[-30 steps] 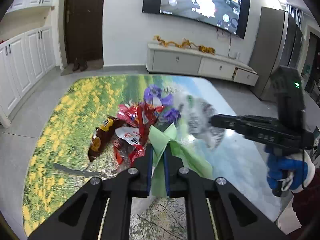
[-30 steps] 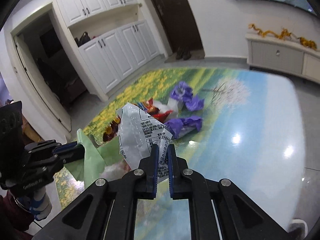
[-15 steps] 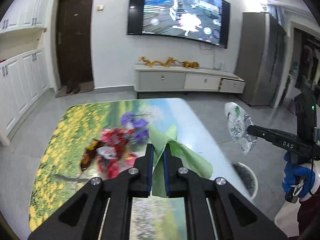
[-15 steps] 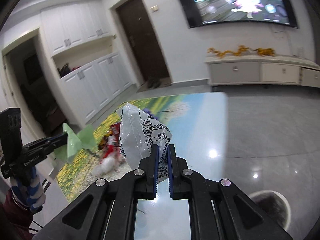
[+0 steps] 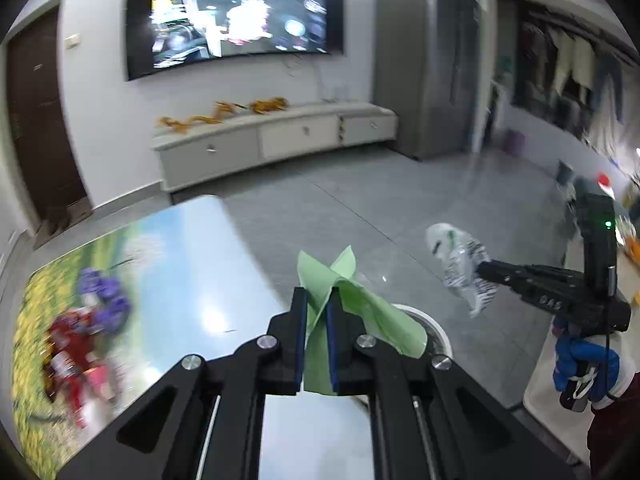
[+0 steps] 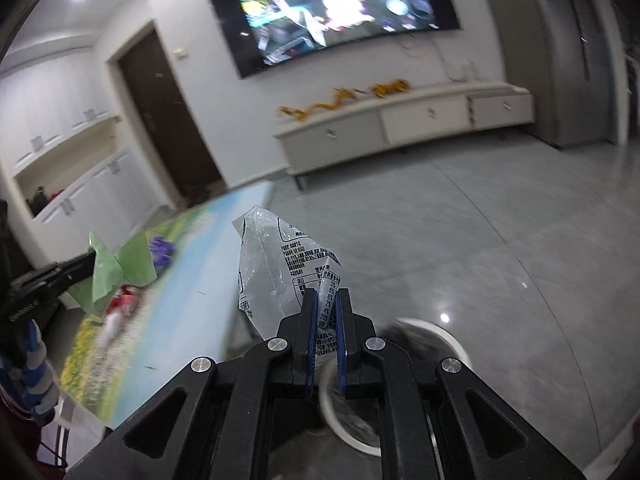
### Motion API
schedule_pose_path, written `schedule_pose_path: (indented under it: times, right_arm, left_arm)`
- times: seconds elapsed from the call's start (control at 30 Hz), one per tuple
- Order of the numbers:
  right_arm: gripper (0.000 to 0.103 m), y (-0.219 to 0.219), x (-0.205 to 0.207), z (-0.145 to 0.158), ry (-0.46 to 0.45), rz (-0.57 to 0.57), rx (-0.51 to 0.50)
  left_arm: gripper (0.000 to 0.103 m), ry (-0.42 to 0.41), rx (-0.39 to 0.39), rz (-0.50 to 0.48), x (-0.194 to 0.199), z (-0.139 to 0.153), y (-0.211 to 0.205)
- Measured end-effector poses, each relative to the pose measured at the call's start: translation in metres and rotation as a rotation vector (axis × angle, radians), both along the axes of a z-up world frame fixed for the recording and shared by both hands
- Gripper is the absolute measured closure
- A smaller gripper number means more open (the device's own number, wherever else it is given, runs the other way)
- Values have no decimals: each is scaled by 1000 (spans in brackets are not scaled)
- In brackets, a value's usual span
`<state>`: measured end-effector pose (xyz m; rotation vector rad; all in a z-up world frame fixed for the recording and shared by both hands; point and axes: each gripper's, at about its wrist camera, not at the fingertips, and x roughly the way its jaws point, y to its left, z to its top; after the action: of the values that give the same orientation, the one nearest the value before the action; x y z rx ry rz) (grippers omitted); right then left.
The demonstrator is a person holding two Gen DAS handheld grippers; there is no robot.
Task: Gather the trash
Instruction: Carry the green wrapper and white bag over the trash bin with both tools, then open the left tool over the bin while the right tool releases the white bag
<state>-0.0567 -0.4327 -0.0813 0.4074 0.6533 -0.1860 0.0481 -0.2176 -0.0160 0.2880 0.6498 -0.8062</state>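
Note:
My left gripper [image 5: 317, 307] is shut on a green paper wrapper [image 5: 352, 312] and holds it past the table's right edge, above a white-rimmed bin [image 5: 434, 330] on the floor. My right gripper [image 6: 323, 307] is shut on a clear printed plastic wrapper [image 6: 280, 268] and holds it in the air over the same bin [image 6: 444, 338]. The right gripper also shows in the left wrist view [image 5: 486, 270] with its wrapper [image 5: 460, 258]. The left gripper shows in the right wrist view [image 6: 90, 262] with the green wrapper [image 6: 116, 268].
A pile of red and purple wrappers [image 5: 88, 320] lies on the landscape-print table [image 5: 192, 272]. A white TV cabinet [image 5: 280, 140] stands along the far wall under a large screen. A grey cabinet [image 5: 424, 80] stands at the right. Grey tiled floor surrounds the bin.
Both grippers have swung right, off the table and over the floor, each still holding its wrapper. The bin has come into view under them. The trash pile has fallen behind to the left.

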Motion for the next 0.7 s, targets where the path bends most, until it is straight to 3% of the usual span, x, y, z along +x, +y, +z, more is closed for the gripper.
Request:
schedule_pose_path:
  times: [0.23,0.4,0.43,0.47,0.53,0.6,0.7]
  right_arm:
    - [94,-23,4,-56,133,-64,47]
    - [89,-47,10,-91,212,-97,87]
    - [87,-52,8,-98,224,-104,96]
    - [79,-56,9,-100,231,-110,103]
    - [67,-64,8,-109,242,-120,110]
    - [66,-66,5,-113,251,-128,112]
    - [65,-66,4,-113,259,-138,113]
  left_arm:
    - [93,100,92,-102,4,-52,-85]
    - [92,170,117,-154,6,-75,-121]
    - [89,189,118,-167,7,-78,-126]
    - [86,214,121,-180,9,-82,-131]
    - [70,228,122,-190,10,-86,-138]
    - [60,231,120,-193,10,-87,-140]
    - [60,219,123,-196,10,-87,-142]
